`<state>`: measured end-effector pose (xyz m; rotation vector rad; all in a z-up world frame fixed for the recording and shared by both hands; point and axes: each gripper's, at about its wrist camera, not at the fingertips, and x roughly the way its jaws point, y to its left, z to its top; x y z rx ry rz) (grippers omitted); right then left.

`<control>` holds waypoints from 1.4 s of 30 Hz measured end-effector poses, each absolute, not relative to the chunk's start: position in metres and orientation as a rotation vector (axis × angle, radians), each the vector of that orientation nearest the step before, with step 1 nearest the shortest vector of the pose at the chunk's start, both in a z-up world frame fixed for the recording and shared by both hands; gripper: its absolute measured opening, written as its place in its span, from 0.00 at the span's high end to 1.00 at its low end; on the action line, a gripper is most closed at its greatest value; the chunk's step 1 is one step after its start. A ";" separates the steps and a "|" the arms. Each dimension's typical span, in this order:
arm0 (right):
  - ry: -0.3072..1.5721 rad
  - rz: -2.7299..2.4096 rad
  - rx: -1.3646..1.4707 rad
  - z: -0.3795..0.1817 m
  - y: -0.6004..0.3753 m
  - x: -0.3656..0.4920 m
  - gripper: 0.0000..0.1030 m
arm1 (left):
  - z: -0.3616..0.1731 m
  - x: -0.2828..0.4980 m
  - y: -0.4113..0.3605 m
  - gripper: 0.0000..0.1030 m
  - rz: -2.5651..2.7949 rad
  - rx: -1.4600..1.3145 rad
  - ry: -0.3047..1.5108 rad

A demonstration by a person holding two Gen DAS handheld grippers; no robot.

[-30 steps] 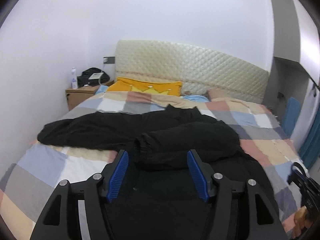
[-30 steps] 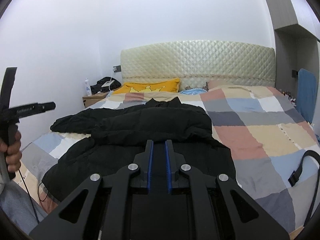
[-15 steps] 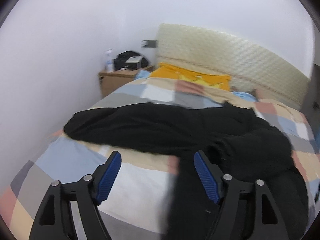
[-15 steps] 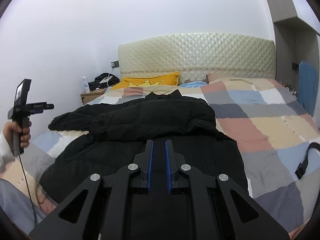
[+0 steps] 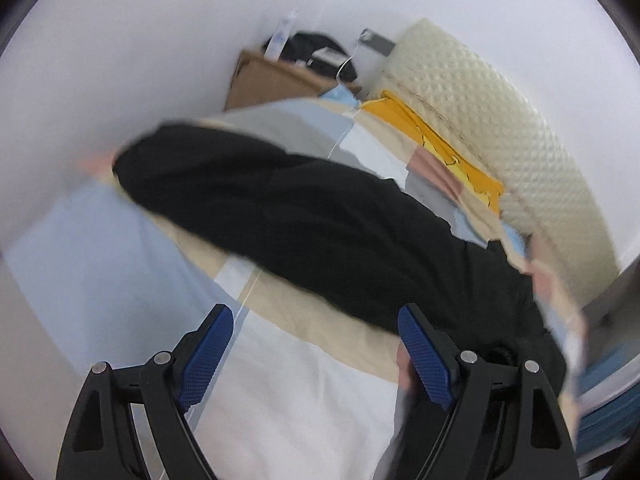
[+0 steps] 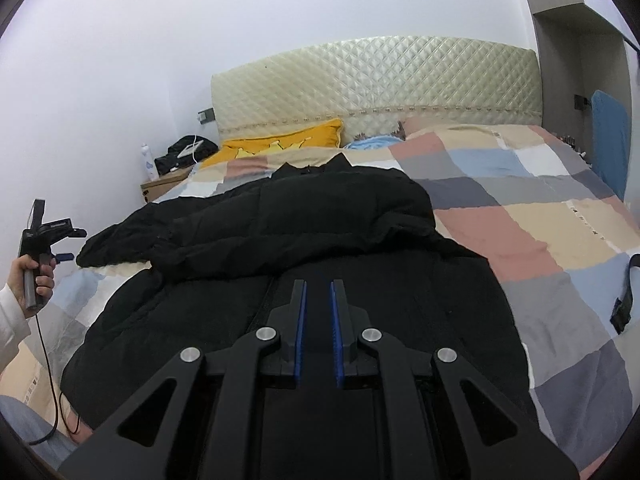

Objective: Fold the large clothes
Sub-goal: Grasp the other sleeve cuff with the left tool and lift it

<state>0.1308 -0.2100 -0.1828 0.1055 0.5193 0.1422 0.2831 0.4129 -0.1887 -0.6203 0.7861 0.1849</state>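
A big black padded jacket (image 6: 320,232) lies face up on the checked quilt (image 6: 520,220), collar toward the headboard. One sleeve is folded across its chest; the other sleeve (image 5: 280,216) stretches out toward the wall side. My left gripper (image 5: 316,314) hovers over bare quilt just short of that sleeve, its jaws opening, nothing between them. The right wrist view shows the left gripper (image 6: 72,245) at the bed's left edge, held by a hand. My right gripper (image 6: 318,285) is shut and empty above the jacket's lower front, by the zip.
A quilted cream headboard (image 6: 380,80) and a yellow pillow (image 6: 280,144) are at the far end. A wooden nightstand (image 6: 160,188) with a bottle and dark items stands by the left wall. A black strap (image 6: 626,296) lies at the bed's right edge.
The left gripper swung left and down from over the folded sleeve to the outstretched one, rolling as it went, and its jaws widened. The right gripper dipped slightly toward the jacket, still shut.
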 end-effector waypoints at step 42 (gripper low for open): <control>0.596 0.033 0.066 -0.204 -0.171 0.191 0.42 | -0.186 0.388 0.559 0.93 0.647 -0.663 0.602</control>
